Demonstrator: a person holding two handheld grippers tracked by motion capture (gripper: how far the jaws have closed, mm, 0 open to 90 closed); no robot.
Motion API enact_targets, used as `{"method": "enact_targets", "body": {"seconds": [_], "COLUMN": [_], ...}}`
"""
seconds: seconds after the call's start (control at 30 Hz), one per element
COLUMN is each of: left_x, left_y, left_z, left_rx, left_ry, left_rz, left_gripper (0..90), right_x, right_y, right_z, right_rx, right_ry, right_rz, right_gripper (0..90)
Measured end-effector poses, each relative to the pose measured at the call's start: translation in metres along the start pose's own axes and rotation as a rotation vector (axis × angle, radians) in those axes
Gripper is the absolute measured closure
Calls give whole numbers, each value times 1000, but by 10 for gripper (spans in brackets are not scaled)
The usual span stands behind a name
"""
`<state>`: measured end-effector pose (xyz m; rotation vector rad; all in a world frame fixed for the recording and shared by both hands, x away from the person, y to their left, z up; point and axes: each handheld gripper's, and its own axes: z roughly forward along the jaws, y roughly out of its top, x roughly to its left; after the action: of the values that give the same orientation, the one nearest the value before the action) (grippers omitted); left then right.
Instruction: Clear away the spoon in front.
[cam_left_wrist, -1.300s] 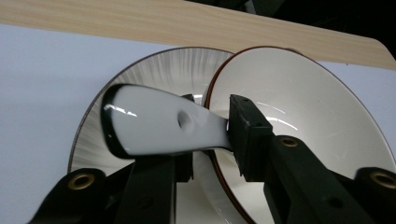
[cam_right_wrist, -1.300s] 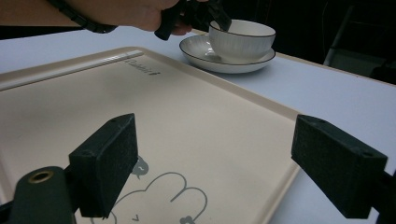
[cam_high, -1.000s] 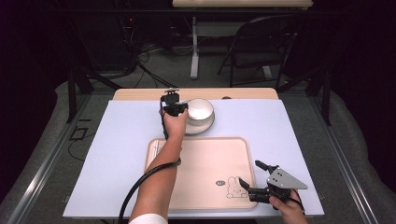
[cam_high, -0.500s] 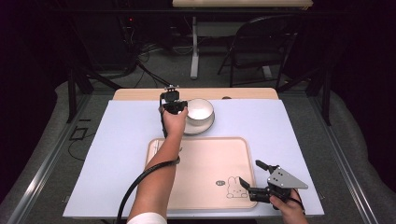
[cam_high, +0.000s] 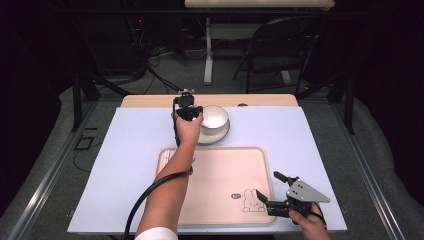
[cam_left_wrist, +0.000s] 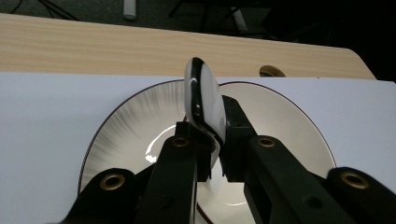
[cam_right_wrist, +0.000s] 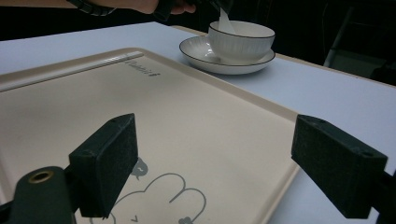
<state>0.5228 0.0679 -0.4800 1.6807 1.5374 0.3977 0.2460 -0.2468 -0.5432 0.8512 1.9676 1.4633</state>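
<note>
A dark room with a folding chair (cam_high: 272, 47) and table legs lies behind our tabletop (cam_high: 125, 150), which carries a pale lilac sheet reaching almost to its wooden far edge. Near that far edge, about midway along it, stand a white bowl (cam_high: 214, 117) and the saucer (cam_high: 218, 135) under it. Our left claw (cam_high: 186, 111) is at the bowl's left side; in the left gripper view its jaws are closed on a white spoon (cam_left_wrist: 204, 100), held edge-on and nearly upright, with the saucer's ribbed face behind it. From the right gripper view the spoon's lower end (cam_right_wrist: 224, 23) dips into the bowl (cam_right_wrist: 240, 40), so we judge the upright hold lets it clear the rim. A beige tray (cam_high: 220, 175) with a rabbit drawing (cam_high: 252, 201) lies towards the near edge. Our right claw (cam_high: 272, 192) rests at the tray's near right corner, jaws wide apart and empty, probably kept clear until the tray is needed.
</note>
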Motion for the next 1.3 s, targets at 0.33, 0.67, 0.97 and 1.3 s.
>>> {"method": "enact_targets", "body": {"seconds": [0.33,0.67,0.97,1.3], "left_x": [-6,-6,-6,-9], "left_y": [10,19,25,28], "left_z": [-12,-29,-44,-54], "left_rx": [-8,-13,-20,-16], "left_ry": [0,-23,-30,-42], "left_rz": [33,34,37,58], "left_gripper": [848,849,850,850], "right_x": [0,0,0,0], "right_y": [0,0,0,0], "right_z": [-1,-1,-1,0], "right_rx": [1,0,-1,0], "right_ry": [-1,-2,-1,1], "right_rz": [2,4,4,5], "right_gripper": [140,140,140,140]}}
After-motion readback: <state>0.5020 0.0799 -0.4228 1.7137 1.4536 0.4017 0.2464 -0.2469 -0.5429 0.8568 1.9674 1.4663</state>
